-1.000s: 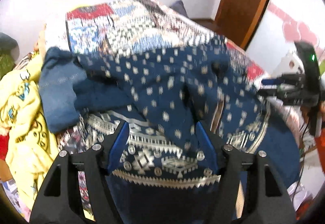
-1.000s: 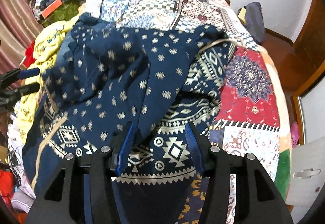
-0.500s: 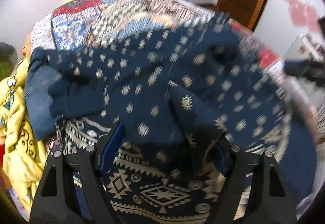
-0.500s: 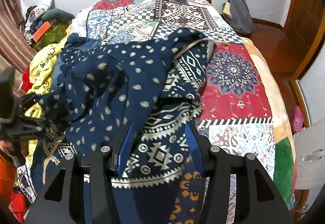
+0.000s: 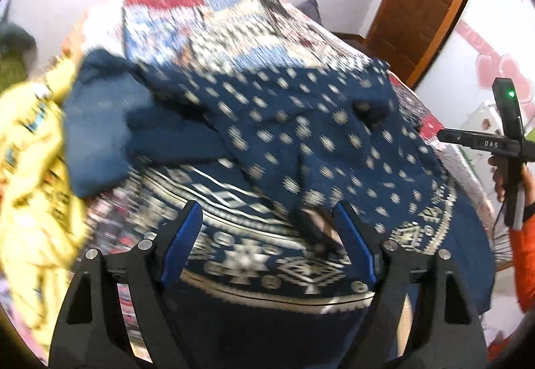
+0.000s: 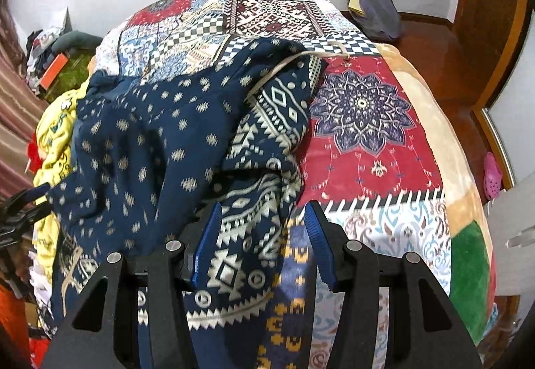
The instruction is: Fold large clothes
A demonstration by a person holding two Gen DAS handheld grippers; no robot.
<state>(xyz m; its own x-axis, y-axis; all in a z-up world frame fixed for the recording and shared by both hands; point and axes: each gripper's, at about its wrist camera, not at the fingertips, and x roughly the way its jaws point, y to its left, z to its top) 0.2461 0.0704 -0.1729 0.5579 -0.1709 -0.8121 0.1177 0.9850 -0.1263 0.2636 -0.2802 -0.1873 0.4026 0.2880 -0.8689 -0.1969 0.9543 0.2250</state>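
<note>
A large navy garment (image 5: pixel 301 141) with white dots and a white geometric border lies crumpled on the patchwork bed; it also shows in the right wrist view (image 6: pixel 143 148). My left gripper (image 5: pixel 267 225) is open, its blue fingers spread just above the garment's patterned border. My right gripper (image 6: pixel 262 218) is open too, with the border cloth (image 6: pixel 247 235) draped loosely between its fingers. The right gripper also appears at the right edge of the left wrist view (image 5: pixel 485 145), and the left gripper at the left edge of the right wrist view (image 6: pixel 23 208).
A patchwork quilt (image 6: pixel 361 121) covers the bed. Yellow cloth (image 5: pixel 30 188) and a blue denim piece (image 5: pixel 97 134) lie at the bed's left side. A wooden door (image 5: pixel 424 1) stands beyond the bed. A dark bag (image 6: pixel 378 11) sits on the floor.
The garment was lifted and spread, then dropped back in a heap. Both grippers have pulled back toward its near border. The right gripper has moved right.
</note>
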